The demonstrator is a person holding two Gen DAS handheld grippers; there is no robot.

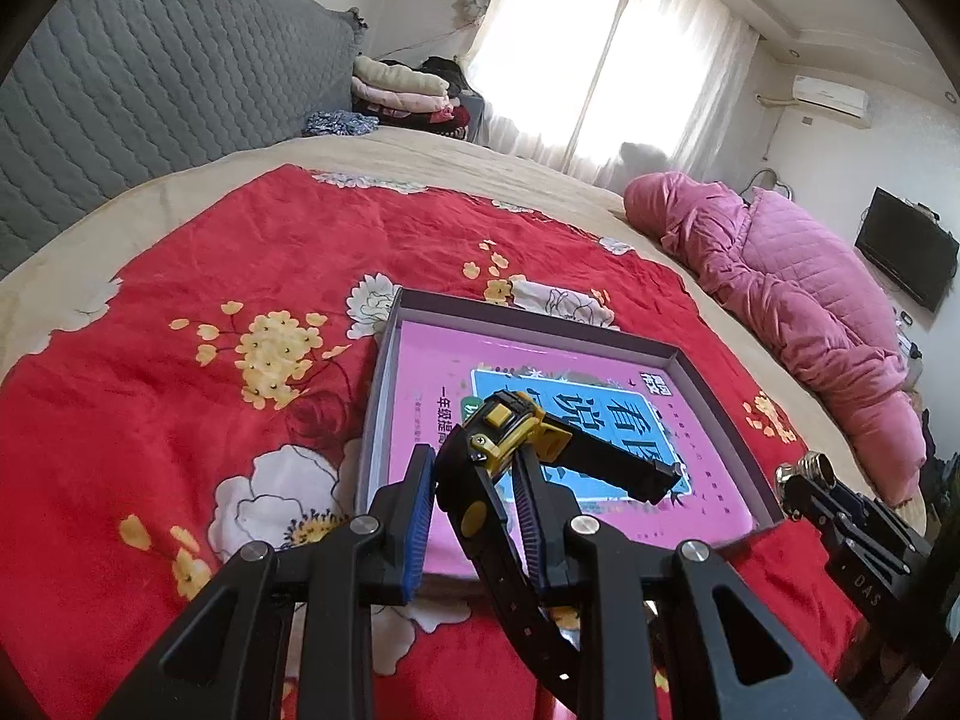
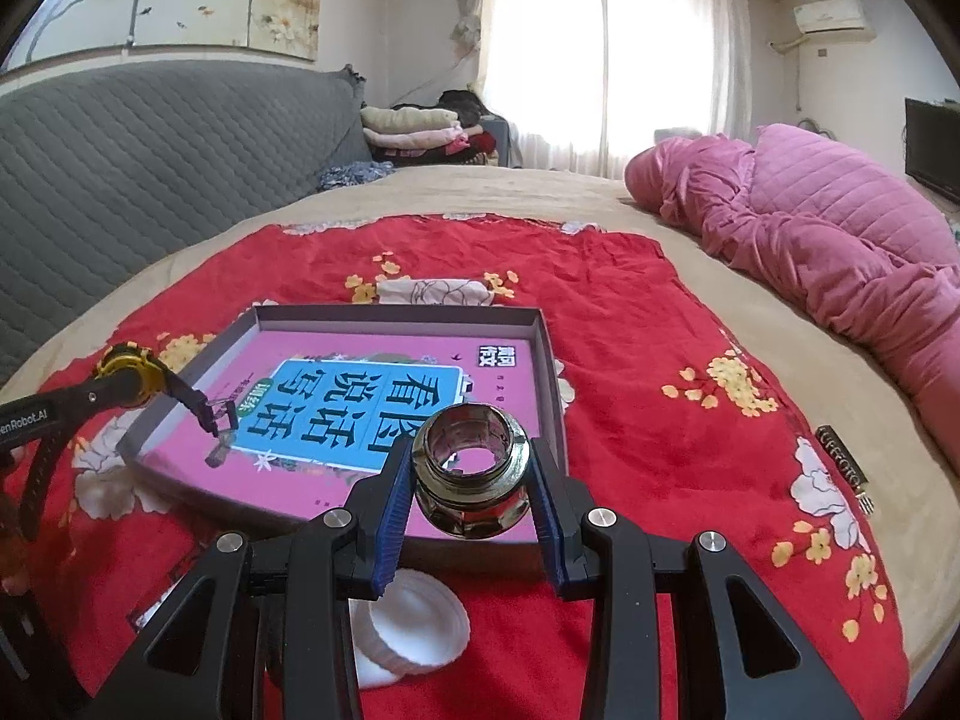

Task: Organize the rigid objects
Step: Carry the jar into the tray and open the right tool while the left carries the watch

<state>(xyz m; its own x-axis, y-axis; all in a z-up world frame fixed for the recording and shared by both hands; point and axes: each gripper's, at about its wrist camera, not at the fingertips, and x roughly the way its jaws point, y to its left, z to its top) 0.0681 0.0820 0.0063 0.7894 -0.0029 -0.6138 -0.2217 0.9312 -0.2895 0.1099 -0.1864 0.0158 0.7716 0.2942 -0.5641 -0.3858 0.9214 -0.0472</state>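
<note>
A shallow grey box (image 1: 543,324) with a pink book cover inside lies on the red floral cloth; it also shows in the right wrist view (image 2: 396,317). My left gripper (image 1: 477,501) is shut on the strap of a black and yellow wristwatch (image 1: 510,420), held above the box's near left part; the watch shows at the left of the right wrist view (image 2: 129,372). My right gripper (image 2: 471,480) is shut on a shiny metal threaded fitting (image 2: 471,471) above the box's near edge; the fitting shows at the right of the left wrist view (image 1: 807,471).
A white lid (image 2: 414,624) lies on the cloth under my right gripper. A small dark bar-shaped object (image 2: 843,456) lies to the right on the cloth. A pink quilt (image 2: 840,228) is heaped at the bed's right. A grey headboard (image 1: 150,72) stands behind.
</note>
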